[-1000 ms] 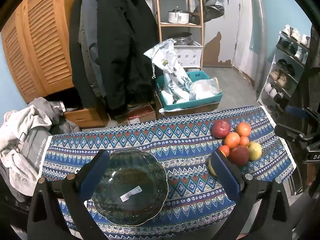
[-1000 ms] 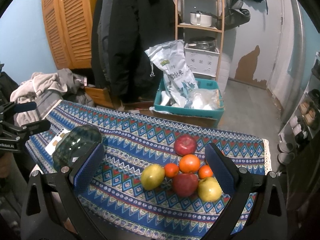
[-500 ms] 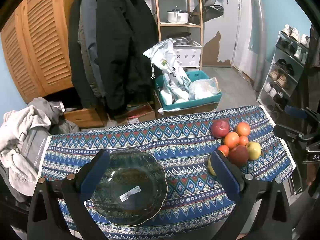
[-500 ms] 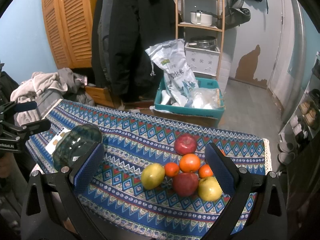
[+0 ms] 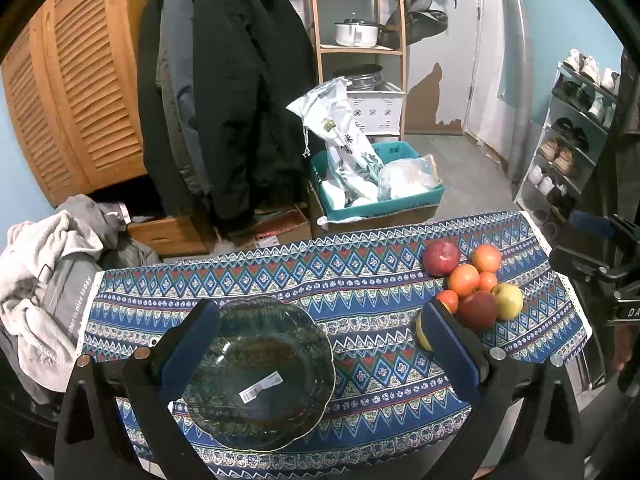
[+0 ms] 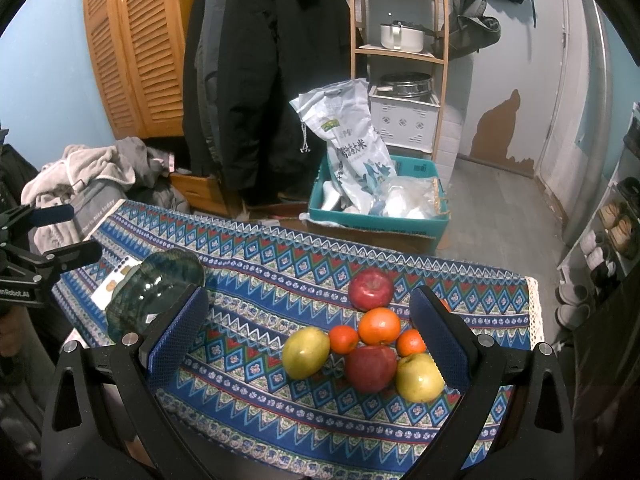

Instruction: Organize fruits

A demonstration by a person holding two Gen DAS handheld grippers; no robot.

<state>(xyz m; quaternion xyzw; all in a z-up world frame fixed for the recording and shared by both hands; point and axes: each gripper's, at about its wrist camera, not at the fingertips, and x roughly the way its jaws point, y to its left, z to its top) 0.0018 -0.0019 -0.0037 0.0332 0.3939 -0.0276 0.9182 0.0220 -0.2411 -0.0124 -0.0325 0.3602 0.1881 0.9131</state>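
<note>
A dark green glass bowl (image 5: 258, 376) with a barcode sticker sits on the patterned tablecloth (image 5: 360, 284) between the fingers of my open, empty left gripper (image 5: 320, 356). A cluster of fruit lies at the table's right: two red apples (image 6: 371, 289) (image 6: 372, 368), oranges (image 6: 379, 325), small tangerines (image 6: 343, 339), a yellow-green apple (image 6: 419, 377) and a yellow pear (image 6: 305, 353). My right gripper (image 6: 308, 340) is open and empty, hovering above the cluster. The bowl also shows in the right wrist view (image 6: 154, 292), and the fruit in the left wrist view (image 5: 472, 284).
Behind the table stand a teal box with bags (image 5: 376, 188), hanging coats (image 5: 224, 92), a wooden shelf (image 5: 356, 40) and a louvred cabinet (image 5: 68, 88). Clothes (image 5: 44, 268) are piled at the left. A shoe rack (image 5: 576, 132) stands at the right.
Both grippers stay open and nearly still. The left view has shifted very slightly; the fruit and bowl have not moved.
</note>
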